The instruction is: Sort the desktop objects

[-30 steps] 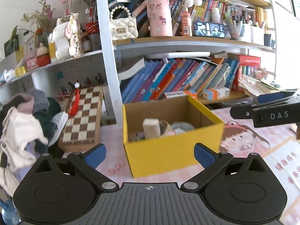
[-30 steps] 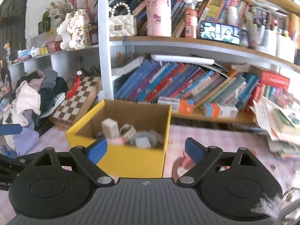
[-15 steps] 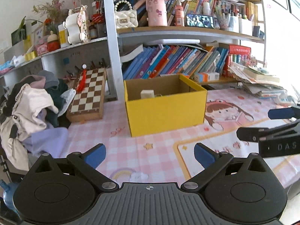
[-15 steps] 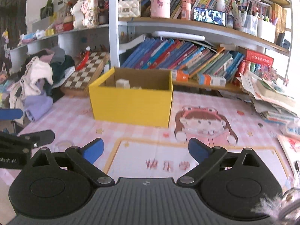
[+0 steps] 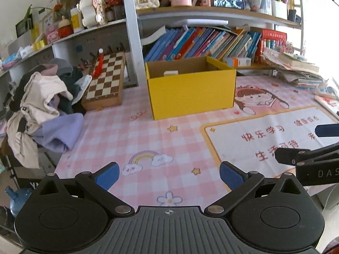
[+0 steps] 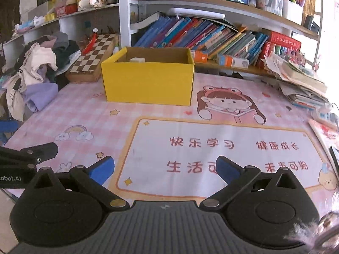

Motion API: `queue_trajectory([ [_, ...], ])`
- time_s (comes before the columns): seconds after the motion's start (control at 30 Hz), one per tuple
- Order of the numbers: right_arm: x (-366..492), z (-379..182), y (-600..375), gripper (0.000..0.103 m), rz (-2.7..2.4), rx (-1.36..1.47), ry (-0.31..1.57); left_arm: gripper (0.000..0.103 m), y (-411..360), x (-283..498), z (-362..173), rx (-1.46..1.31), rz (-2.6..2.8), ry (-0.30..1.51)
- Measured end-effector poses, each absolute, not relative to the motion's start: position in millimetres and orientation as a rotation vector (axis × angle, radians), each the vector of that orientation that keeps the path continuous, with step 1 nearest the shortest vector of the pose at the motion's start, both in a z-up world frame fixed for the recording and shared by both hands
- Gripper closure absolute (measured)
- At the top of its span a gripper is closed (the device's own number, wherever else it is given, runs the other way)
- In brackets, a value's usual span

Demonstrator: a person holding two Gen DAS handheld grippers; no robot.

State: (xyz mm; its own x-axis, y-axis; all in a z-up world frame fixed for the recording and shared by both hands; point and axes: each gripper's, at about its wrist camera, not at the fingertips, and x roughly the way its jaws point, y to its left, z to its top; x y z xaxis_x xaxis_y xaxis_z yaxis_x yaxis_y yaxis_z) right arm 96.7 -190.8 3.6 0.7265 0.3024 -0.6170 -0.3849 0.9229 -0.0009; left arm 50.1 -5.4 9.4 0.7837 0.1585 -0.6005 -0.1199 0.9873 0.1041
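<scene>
Square yellow cardboard box (image 5: 190, 91) w/ white block (image 5: 170, 73) inside.

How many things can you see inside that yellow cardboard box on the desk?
1: a pale rectangular block shows just above the near wall of the yellow cardboard box, towards its back left. More items may lie lower down, hidden by that wall.

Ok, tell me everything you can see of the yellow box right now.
The yellow box is an open-topped carton, bright yellow outside and plain brown cardboard inside, with its flaps folded in. It stands upright on the pink checked mat, in front of the bookshelf and just right of the chessboard without touching it. Only a pale block shows above its rim; anything else inside is hidden. Nothing grips or touches the box.
</scene>
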Motion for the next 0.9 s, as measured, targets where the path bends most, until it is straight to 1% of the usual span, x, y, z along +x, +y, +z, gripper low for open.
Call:
queue_trajectory([
  [0.9,82,4,-188,0.0,0.403,-0.17,0.668,0.0,-13,35,13,0.06,0.136,0.671],
])
